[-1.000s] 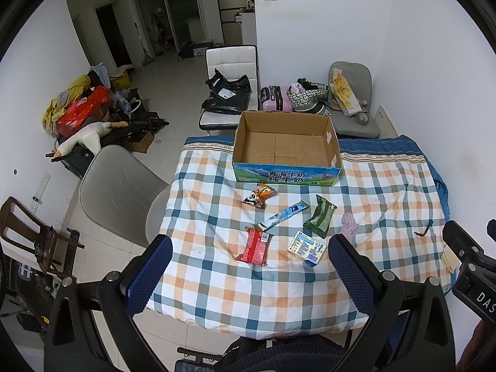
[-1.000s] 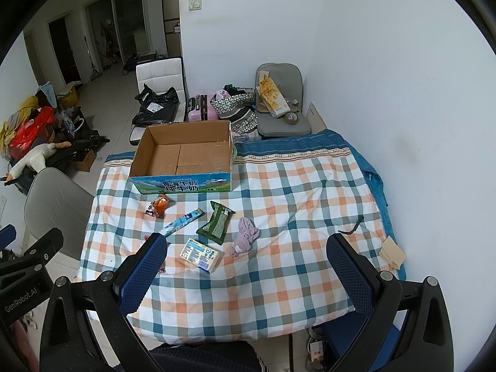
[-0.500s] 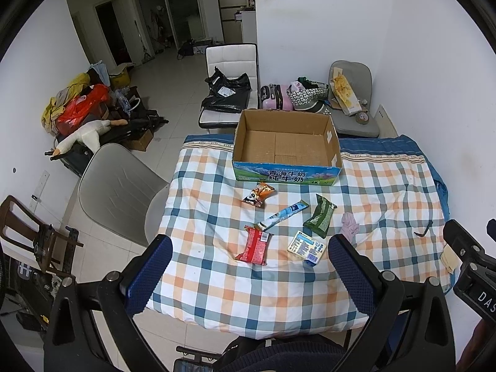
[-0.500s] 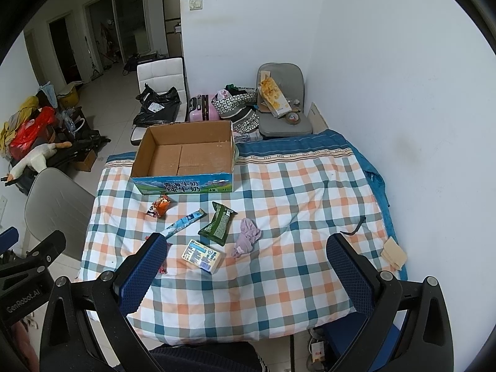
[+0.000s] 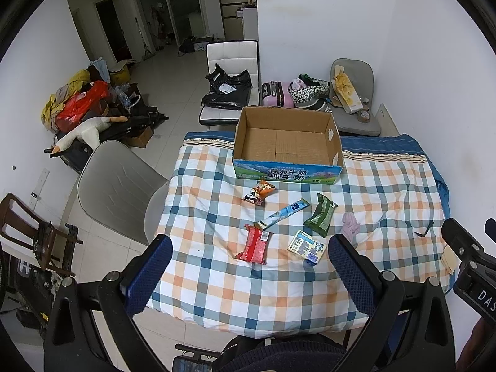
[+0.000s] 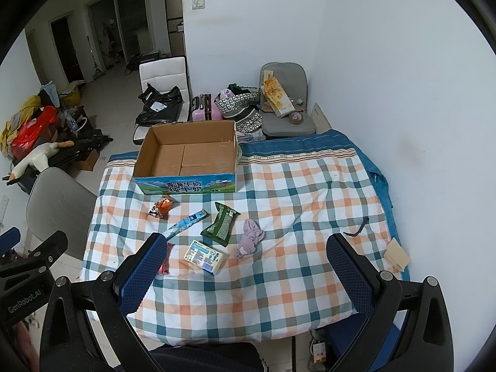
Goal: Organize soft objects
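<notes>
So, both hand-held grippers held high over worktop [image 5: 217,282], we're clearly just surveying. Left hand-held gripper [image 5: 248,274] wide open, empty; right hand-held gripper [image 6: 245,274] same. Cardboard box [image 5: 288,152] parked at far edge, empty, probably drop spot. Snack packets plus pink cloth [image 6: 250,238] scattered mid-worktop, nearer us than box. Red packet [image 5: 255,244] nearest left one, we guess first pick.
</notes>
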The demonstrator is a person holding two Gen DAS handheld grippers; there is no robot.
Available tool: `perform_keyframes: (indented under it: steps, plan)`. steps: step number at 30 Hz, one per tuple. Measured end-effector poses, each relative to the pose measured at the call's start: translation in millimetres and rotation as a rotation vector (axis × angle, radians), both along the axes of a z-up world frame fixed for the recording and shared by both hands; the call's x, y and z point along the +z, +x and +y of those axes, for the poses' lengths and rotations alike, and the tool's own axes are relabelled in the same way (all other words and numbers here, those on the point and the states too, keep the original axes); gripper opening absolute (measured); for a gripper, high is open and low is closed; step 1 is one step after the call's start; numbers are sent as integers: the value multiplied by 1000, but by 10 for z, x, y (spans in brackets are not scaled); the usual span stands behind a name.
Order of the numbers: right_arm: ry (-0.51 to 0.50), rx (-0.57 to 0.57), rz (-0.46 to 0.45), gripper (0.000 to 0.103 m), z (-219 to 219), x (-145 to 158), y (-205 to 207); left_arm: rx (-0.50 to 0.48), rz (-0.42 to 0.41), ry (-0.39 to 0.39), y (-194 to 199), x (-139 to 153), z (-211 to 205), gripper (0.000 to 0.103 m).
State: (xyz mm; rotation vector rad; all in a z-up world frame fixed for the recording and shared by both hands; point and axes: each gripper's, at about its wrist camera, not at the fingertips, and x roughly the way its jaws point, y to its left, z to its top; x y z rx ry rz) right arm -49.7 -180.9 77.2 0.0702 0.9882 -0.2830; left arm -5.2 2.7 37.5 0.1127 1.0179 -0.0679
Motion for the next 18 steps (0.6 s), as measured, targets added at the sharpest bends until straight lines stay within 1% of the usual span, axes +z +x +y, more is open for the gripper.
perform_keyframes:
  steps: [6,10,11,13,15,18]
  plan:
    - [6,3,8,103,45,72,33,-10,12,-11,5,-51,-20,103]
    - [19,14,25,103,75,15,125,-33,18,-32,138,-251,-31,103]
    - [24,23,35,103,81,-62,178,-26,26,-35,203,-344,-9,103]
    - [42,56,67,103,79,-380,369,-15,49,-36,395,-587,44,103]
    - [49,84,106,103,65,-625,529,-9,73,-21,590,-819,60,103]
    - [56,147,187,103,71,-1130,820,-19,126,13,823,-1228,54,103]
